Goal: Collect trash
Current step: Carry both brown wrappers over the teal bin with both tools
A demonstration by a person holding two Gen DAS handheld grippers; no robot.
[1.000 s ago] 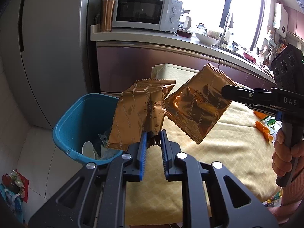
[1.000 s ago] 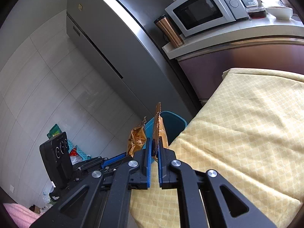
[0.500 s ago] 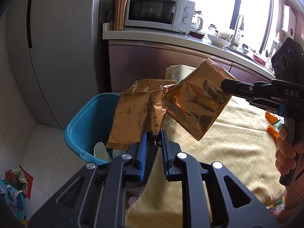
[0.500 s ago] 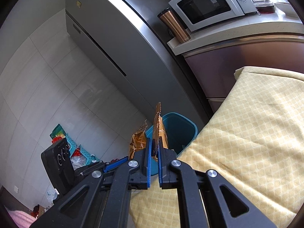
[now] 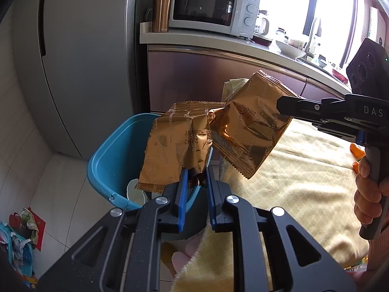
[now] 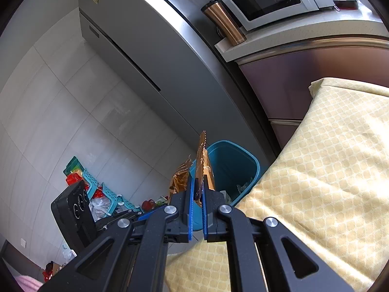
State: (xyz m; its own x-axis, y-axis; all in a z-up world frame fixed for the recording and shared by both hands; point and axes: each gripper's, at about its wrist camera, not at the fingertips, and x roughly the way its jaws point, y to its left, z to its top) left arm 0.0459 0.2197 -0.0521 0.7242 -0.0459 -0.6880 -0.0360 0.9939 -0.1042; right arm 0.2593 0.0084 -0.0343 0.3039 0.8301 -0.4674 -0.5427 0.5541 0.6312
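Two crinkled gold foil snack wrappers, one (image 5: 175, 150) clamped in the left gripper's (image 5: 196, 182) jaws and one (image 5: 248, 126) in the right gripper's (image 6: 197, 189), hang beside the round blue plastic bin (image 5: 109, 155) at the yellow-clothed bench (image 5: 291, 175), apparently awaiting carriage over the rim and release.

Kitchen corner, trash collection: item count

Grippers, two: left gripper (image 5: 195, 177) and right gripper (image 5: 282, 104), each clamped on one wrapper. Gold foil snack wrappers, two: left wrapper (image 5: 175, 146), right wrapper (image 5: 248, 126). Blue trash bin (image 5: 107, 160), one, with several pale scraps inside, number unclear. Microwave (image 5: 211, 12), one. Copper travel mug (image 5: 161, 9), one. Refrigerator (image 5: 80, 60), one. Yellow tablecloth (image 5: 299, 185), one. White bowl (image 5: 290, 50) on the counter, one. Orange items (image 5: 356, 150) at the cloth's far edge, two visible. Teal baskets (image 6: 107, 194) on the floor, at least two.
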